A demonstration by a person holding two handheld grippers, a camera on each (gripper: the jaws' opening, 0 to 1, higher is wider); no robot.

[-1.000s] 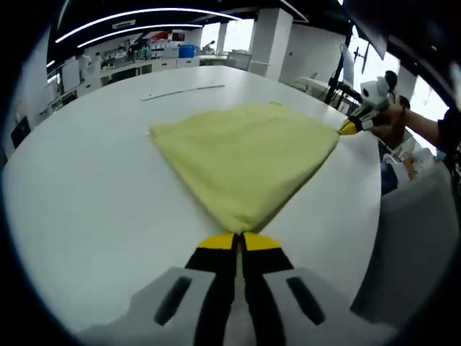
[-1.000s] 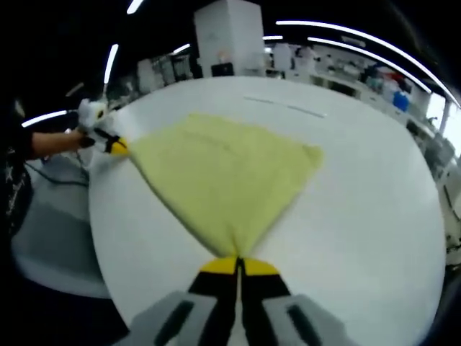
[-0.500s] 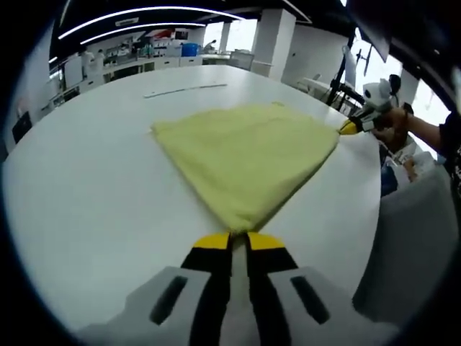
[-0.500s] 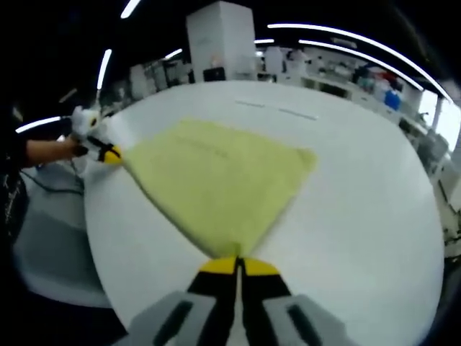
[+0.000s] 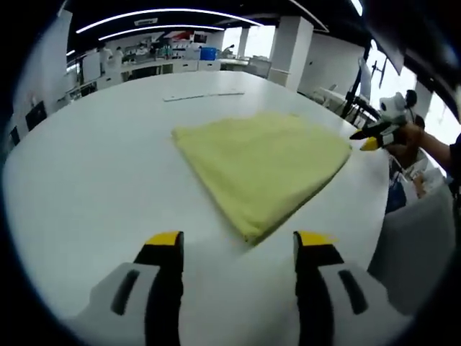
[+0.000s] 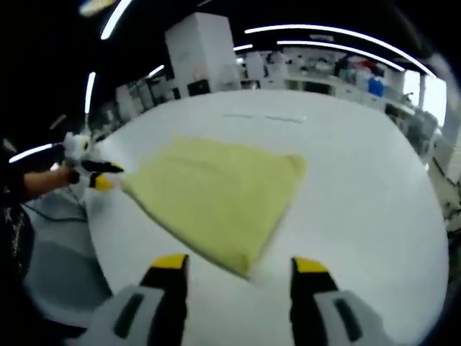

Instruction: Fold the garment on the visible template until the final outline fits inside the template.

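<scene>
Both tongs [image 5: 238, 241] [image 6: 238, 265] gape (released) beside yellow garment [image 5: 266, 162].

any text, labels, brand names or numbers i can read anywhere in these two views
None can be read.
Folded yellow cloth garment: plain, no tag or print showing.
Round white table: no writing; the thin strip at its far side is too small to tell.
Back shelves and benches: too small and blurred to read.

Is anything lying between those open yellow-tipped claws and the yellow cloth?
Nothing visible. Bare white table separates the left gripper from the yellow garment; the right gripper likewise faces it unobstructed.
</scene>
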